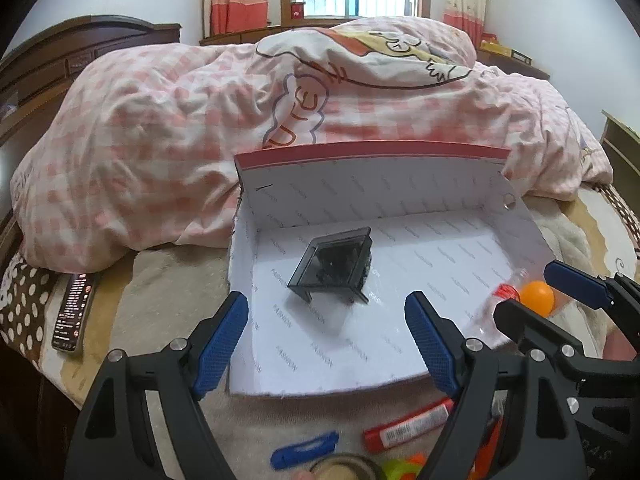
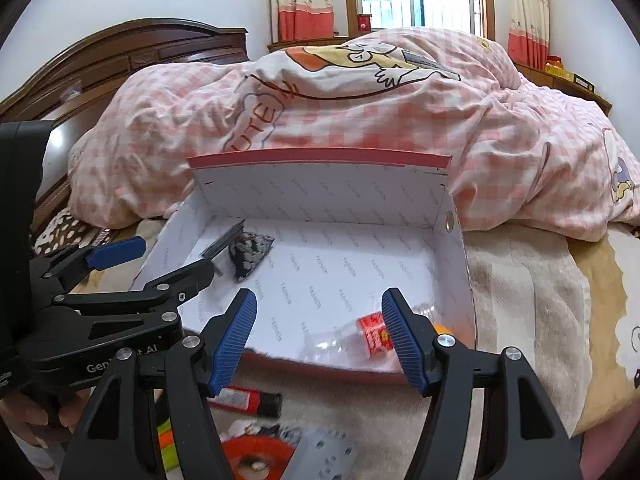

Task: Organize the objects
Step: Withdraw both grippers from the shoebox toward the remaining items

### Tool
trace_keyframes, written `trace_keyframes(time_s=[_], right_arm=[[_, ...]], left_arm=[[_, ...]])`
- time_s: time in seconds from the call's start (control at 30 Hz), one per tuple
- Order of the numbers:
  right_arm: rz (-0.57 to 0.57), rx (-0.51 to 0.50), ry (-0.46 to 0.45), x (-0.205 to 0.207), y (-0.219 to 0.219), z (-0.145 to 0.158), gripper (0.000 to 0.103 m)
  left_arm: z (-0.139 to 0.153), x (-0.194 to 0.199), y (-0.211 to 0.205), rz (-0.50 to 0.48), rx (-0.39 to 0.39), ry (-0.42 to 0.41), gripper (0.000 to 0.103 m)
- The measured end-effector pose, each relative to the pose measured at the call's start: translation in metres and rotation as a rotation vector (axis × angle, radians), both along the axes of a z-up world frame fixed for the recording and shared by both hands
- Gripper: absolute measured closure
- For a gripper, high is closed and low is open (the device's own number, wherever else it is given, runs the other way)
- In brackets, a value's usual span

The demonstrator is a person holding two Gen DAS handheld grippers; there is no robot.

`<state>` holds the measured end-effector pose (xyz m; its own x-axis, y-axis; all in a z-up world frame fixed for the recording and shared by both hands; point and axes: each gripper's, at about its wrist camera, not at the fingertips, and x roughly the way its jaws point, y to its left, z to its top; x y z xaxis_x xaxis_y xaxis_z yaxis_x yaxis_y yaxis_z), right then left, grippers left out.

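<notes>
A white cardboard box with a red rim lies open on the bed. In it stands a dark see-through case, tilted, also seen as the dark case in the right wrist view. A clear bottle with a red label and an orange ball lie in the box's near right corner. My left gripper hovers open over the box's front edge with nothing between its fingers. My right gripper is open too. The bottle lies just beyond its right finger, not gripped.
On the blanket in front of the box lie a red tube, a blue item, a round tin and a grey perforated plate. A phone rests at the left. A pink checked duvet is heaped behind the box.
</notes>
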<state>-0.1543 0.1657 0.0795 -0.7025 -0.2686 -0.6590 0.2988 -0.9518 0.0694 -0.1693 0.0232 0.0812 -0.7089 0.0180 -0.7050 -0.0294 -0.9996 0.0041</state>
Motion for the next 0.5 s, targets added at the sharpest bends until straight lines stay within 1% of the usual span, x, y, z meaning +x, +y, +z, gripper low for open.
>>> trace_keyframes(time_s=[0.23,0.5], right_arm=[[0.013,-0.010,0.012,0.029,0.001,0.005,0.036],[0.027,-0.009,0.011,0.064,0.001,0.001,0.036]], left_arm=[[0.007,0.028,-0.002,-0.025,0.013,0.009,0.021],[0.009,0.068,-0.005,-0.054,0.014,0.024,0.021]])
